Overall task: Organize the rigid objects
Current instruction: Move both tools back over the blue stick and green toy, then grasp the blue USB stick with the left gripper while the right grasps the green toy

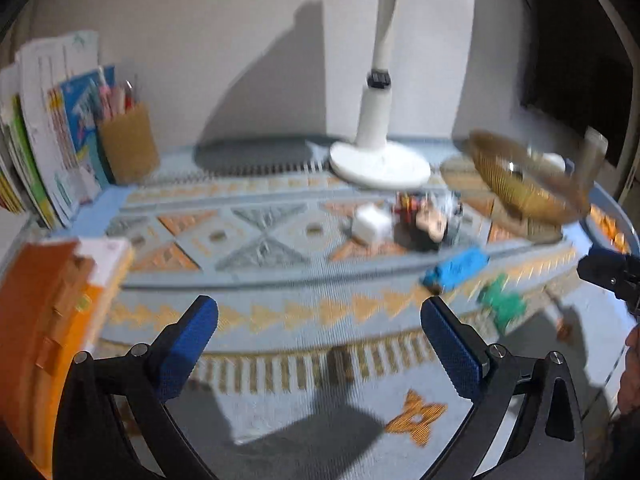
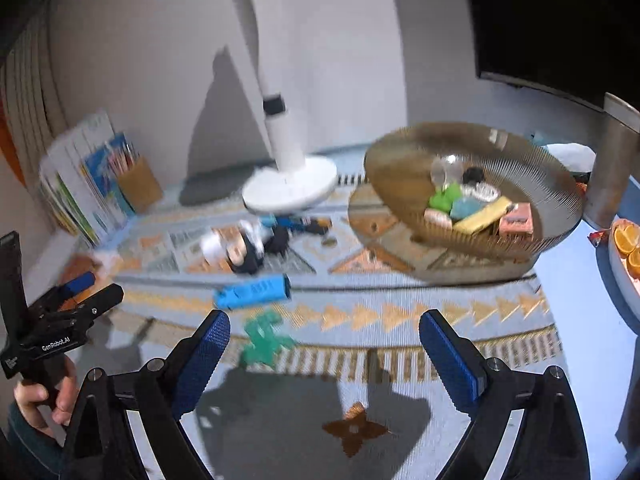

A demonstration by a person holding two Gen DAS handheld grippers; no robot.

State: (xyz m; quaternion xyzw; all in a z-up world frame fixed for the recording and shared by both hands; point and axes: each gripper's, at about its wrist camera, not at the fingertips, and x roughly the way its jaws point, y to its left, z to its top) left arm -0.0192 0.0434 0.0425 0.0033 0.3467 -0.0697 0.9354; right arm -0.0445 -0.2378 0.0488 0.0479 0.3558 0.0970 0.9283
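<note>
Both tools hang over the patterned cloth on the counter (image 2: 580,280) with nothing between their pads. The right hand-held gripper (image 2: 324,344) is spread wide and empty, and the left hand-held gripper (image 1: 320,328) is likewise released and bare.

The loose pieces lie ahead of both. The green toy (image 2: 264,344) sits just beyond the right hand-held gripper's left finger (image 2: 204,356), slightly left of the line it points along, and is the closest piece. Just past it lies the blue block (image 2: 252,292), its long axis running crosswise to that line, so the jaws as they stand would meet it end to end rather than across its narrow sides. Further off, a small figure (image 2: 244,252) and a white cube (image 2: 214,246) lie close together.

From the left hand-held gripper the same green toy (image 1: 500,304) and blue block (image 1: 456,270) lie ahead and off to its right, beyond its right finger (image 1: 452,344). The right hand is judged the nearer for both.

The wire basket (image 2: 472,192), already holding several pieces, stands ahead and to the right of the right hand-held gripper
</note>
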